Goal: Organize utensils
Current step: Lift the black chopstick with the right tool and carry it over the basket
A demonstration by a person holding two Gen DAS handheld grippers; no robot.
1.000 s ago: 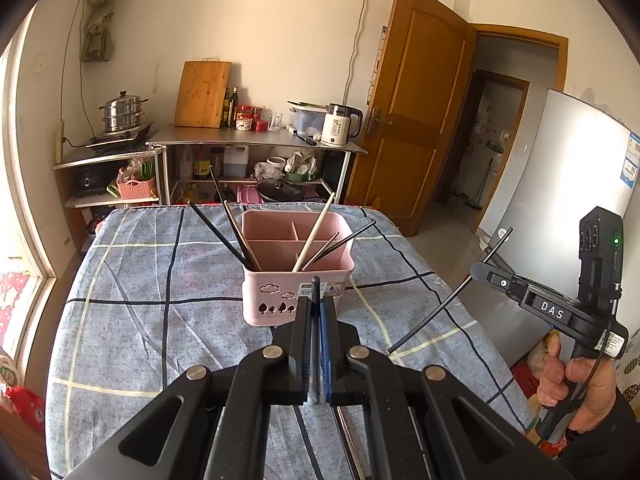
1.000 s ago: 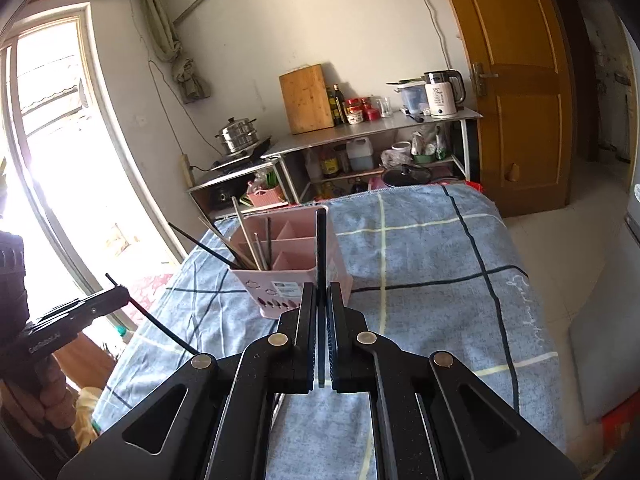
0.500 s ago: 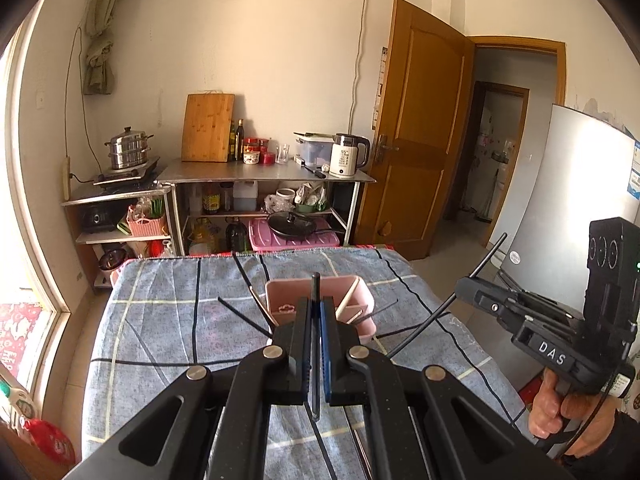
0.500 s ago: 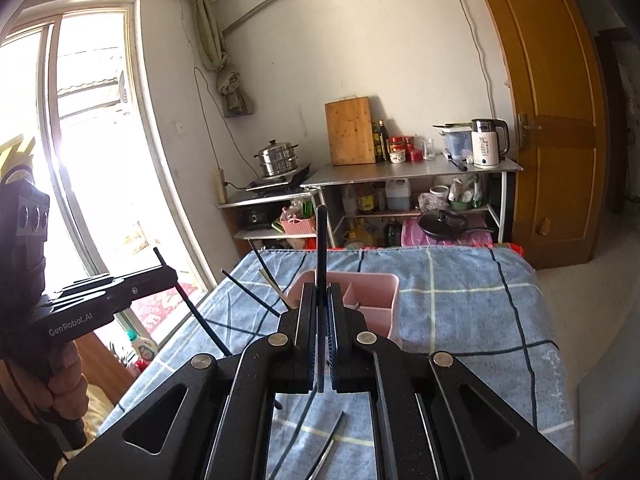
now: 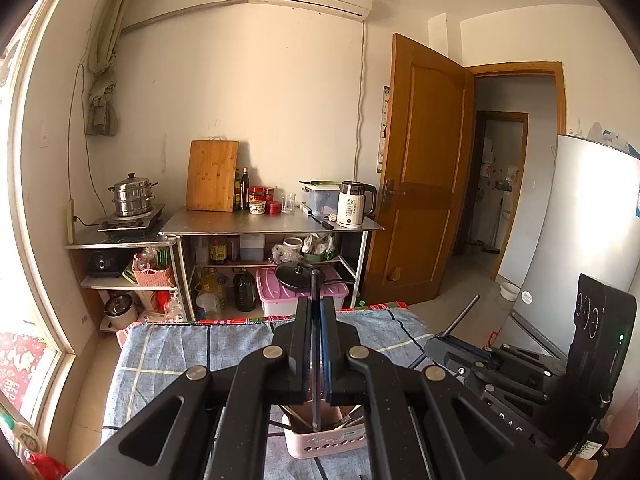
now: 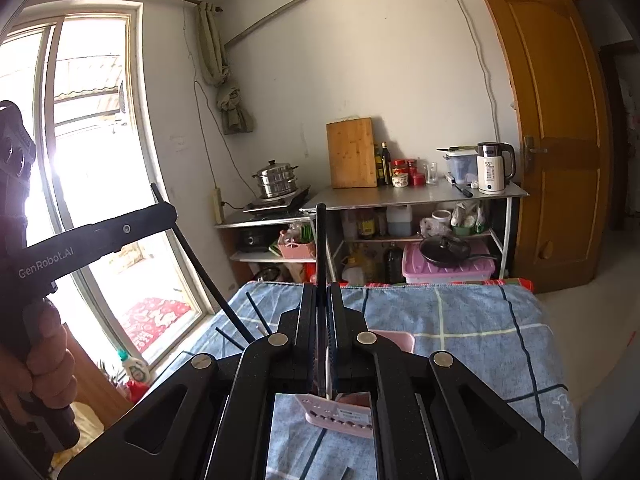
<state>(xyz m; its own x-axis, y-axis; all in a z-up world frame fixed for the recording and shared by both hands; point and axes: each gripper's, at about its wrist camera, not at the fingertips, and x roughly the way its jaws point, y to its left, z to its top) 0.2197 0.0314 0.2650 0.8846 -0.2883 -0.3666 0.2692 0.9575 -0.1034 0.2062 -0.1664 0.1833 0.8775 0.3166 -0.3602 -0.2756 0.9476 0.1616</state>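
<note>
**Holding one black chopstick in each gripper, above the pink caddy**

Left gripper [image 5: 315, 322]: jaws pressed together on a black chopstick [image 5: 315, 292]. The stick runs along the gap between the fingers; its far end pokes past the fingertips, its near end hangs down over the pink utensil caddy [image 5: 328, 442]. Whether that end touches the caddy, cannot tell.

Right gripper [image 6: 321, 312]: jaws likewise pinched on a second black chopstick [image 6: 321, 240], upright between the fingers, far end standing well clear of the tips. A pale stick shows just beside it, low in the gap.

Caddy sits on the table [image 5: 168, 352] under both grippers, mostly hidden by the gripper bodies. Only its perforated front wall and part of the rim show. From the right wrist view, dark chopstick ends lean out of the caddy toward the table's left edge, and the far rim is seen past the right finger.

Table wears a blue checked cloth. Bare cloth from the caddy to the far edge.

Each gripper shows in the other's view: right one near the table's right edge with a hand on its grip, left one off the left edge by the window [image 6: 80, 160], hand [image 6: 40, 364] wrapped round the handle.

Beyond the far edge: steel shelf unit [image 5: 272, 224] against the wall, wooden door [image 5: 424, 168] ajar.
</note>
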